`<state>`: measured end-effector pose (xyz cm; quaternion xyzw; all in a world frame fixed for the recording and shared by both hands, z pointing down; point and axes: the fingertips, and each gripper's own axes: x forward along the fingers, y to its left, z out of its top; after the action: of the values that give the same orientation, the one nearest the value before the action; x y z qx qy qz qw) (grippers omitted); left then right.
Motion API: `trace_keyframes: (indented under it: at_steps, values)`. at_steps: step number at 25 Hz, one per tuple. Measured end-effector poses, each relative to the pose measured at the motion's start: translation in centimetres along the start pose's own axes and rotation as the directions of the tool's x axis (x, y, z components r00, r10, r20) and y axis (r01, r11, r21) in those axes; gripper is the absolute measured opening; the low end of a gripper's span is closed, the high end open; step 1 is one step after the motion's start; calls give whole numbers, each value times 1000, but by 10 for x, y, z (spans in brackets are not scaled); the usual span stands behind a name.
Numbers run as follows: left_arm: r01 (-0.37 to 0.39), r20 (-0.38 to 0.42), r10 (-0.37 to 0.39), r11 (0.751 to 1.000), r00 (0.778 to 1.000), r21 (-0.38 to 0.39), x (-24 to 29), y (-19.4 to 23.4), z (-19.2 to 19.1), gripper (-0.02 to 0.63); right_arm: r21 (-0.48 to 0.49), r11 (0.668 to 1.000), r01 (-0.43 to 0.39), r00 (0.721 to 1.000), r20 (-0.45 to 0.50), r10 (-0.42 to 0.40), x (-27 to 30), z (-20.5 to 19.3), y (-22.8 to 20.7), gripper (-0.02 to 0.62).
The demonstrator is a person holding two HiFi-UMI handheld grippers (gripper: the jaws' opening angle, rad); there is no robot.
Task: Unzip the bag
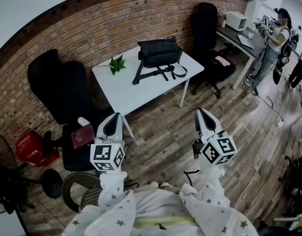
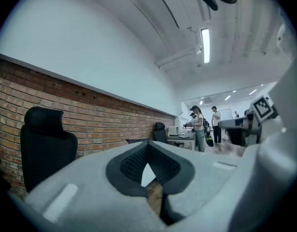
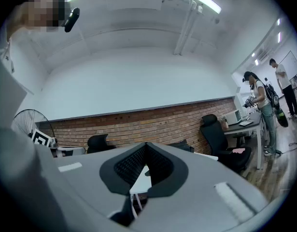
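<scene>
A black bag [image 1: 159,52] with loose straps lies on a white table [image 1: 131,90] by the brick wall, its zipper too small to make out. I hold both grippers over the wooden floor, well short of the table. My left gripper [image 1: 113,117] is shut and empty, pointing toward the table's near left corner. My right gripper [image 1: 202,113] is also shut and empty, near the table's right leg. In the left gripper view the left gripper [image 2: 147,149] meets at its tips. In the right gripper view the right gripper [image 3: 146,149] does the same, with the table edge [image 3: 141,180] beyond.
A small green plant [image 1: 116,64] stands on the table's left side. Black office chairs [image 1: 60,85] stand left of the table and another [image 1: 207,26] to its right. A second desk [image 1: 241,38] with a person [image 1: 273,43] beside it is at far right. A red crate [image 1: 32,149] sits at left.
</scene>
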<state>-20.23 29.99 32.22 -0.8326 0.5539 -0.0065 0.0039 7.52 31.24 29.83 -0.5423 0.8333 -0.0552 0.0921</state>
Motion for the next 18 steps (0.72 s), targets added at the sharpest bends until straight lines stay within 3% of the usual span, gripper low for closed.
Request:
trace_keyframes:
  at_steps: [18]
  values:
    - [-9, -7, 9, 1000, 1000, -3, 6, -3, -2, -2, 9, 1000, 6, 1000, 18, -6, -2, 3, -12, 8]
